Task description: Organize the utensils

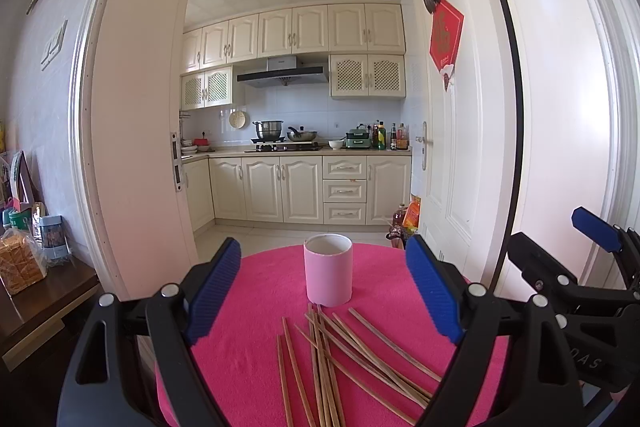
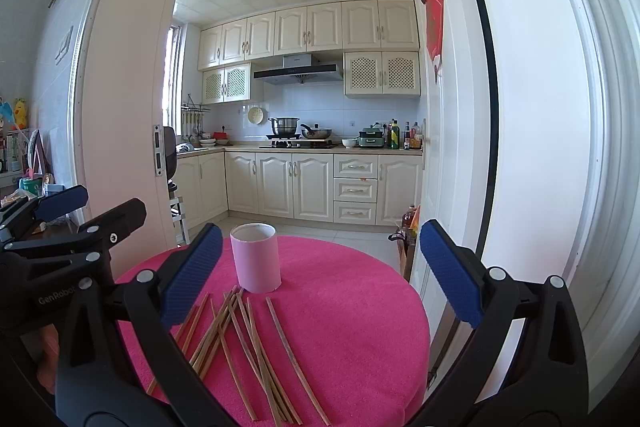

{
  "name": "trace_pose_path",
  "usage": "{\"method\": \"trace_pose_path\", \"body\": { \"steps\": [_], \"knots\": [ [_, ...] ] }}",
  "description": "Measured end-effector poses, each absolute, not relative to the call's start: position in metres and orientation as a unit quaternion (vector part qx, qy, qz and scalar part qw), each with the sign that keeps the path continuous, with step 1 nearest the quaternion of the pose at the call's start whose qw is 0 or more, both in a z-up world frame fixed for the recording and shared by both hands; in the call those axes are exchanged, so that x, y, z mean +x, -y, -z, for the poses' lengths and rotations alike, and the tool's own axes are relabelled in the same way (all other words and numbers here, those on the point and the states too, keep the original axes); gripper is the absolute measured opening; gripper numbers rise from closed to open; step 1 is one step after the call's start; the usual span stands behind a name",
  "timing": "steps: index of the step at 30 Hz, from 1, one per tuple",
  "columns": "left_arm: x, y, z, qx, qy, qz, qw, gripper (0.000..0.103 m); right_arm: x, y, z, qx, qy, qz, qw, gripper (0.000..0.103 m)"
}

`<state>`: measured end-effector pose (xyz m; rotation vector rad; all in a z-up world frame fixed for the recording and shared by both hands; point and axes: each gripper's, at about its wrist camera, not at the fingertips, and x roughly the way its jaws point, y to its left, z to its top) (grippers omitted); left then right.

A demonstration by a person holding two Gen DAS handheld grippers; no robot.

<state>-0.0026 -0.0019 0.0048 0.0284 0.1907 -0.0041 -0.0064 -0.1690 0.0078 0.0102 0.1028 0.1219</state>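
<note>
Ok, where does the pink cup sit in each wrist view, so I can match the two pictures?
Left wrist: pink cup at centre, between the open left hand-held gripper fingers, chopsticks in front.
Right wrist: pink cup left of centre, beside the right hand-held gripper's left finger.
Shared landmark: the pink tablecloth.

surface: round table (image 1: pixel 256 347) (image 2: pixel 360 307), covered in bright pink fuzzy cloth
far side: pink cylindrical cup (image 1: pixel 328 270) (image 2: pixel 257 257), upright, open top, standing on the cloth
near side: wooden chopsticks (image 1: pixel 340 359) (image 2: pixel 248 343), loose pile, crossing one another, flat on the cloth, far tips just beside cup base
</note>
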Motion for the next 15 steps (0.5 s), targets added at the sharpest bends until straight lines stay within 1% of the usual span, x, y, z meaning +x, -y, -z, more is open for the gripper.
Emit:
{"method": "trace_pose_path", "body": {
  "steps": [15],
  "knots": [
    [-0.0015,0.0030,-0.0059,0.014,-0.097,0.003,0.995,0.083,-0.0043,0.1709,-0.0066,0.008,-0.056,-0.062,0.997,0.097]
  ]
}}
